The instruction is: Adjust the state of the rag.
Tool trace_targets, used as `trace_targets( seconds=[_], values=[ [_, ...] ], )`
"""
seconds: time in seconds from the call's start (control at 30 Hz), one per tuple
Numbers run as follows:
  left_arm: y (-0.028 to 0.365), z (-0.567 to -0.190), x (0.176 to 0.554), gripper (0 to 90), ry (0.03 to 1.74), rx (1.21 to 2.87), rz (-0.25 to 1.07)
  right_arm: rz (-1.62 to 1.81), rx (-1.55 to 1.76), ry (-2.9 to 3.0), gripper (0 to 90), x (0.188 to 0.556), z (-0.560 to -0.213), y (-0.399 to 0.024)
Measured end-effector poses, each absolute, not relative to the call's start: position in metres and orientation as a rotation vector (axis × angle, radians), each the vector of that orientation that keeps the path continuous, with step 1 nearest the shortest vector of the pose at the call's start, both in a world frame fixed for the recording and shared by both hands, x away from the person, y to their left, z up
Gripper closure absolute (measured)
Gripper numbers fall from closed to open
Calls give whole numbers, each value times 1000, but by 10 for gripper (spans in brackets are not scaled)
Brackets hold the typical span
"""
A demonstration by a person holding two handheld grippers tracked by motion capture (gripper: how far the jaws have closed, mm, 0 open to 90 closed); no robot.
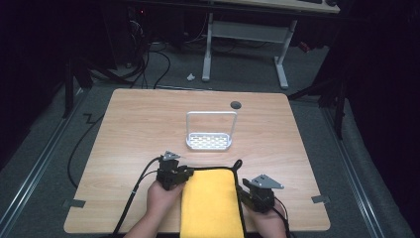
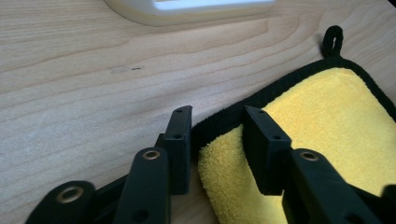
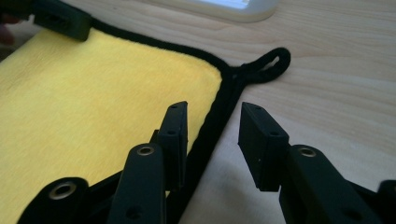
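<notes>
On the wooden counter [image 1: 148, 119], both spread fingers straddle the yellow towel's [image 1: 208, 203] black edges, so pinch each hem squarely before lifting evenly.

We see a white rack [image 1: 209, 140] with a tall wire handle standing near the middle of our wooden table [image 1: 138, 129]. Behind it a dark round cap [image 1: 236, 104] sits by the far edge, and a white desk frame [image 1: 245, 47] stands on the grey floor beyond
</notes>
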State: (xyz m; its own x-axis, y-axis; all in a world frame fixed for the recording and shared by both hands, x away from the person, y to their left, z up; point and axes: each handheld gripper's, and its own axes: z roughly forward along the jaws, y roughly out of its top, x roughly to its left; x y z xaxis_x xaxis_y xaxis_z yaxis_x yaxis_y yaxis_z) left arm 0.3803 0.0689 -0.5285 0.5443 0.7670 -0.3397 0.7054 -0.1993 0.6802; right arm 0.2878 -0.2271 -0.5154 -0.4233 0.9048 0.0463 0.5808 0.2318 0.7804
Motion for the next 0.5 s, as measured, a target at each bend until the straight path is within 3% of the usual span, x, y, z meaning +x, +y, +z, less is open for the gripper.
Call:
trace_targets(
  seconds=[0.2, 0.37, 0.5],
  values=[
    [71, -530, 378, 662, 1201, 1921, 71, 1018, 1419, 2110, 588, 320, -520, -218],
    [77, -526, 370, 579, 1193, 1882, 59, 981, 1465, 2101, 527, 336, -529, -211],
    [75, -526, 367, 564, 1185, 1892, 88, 992, 1475, 2081, 493, 340, -530, -213]
  ],
)
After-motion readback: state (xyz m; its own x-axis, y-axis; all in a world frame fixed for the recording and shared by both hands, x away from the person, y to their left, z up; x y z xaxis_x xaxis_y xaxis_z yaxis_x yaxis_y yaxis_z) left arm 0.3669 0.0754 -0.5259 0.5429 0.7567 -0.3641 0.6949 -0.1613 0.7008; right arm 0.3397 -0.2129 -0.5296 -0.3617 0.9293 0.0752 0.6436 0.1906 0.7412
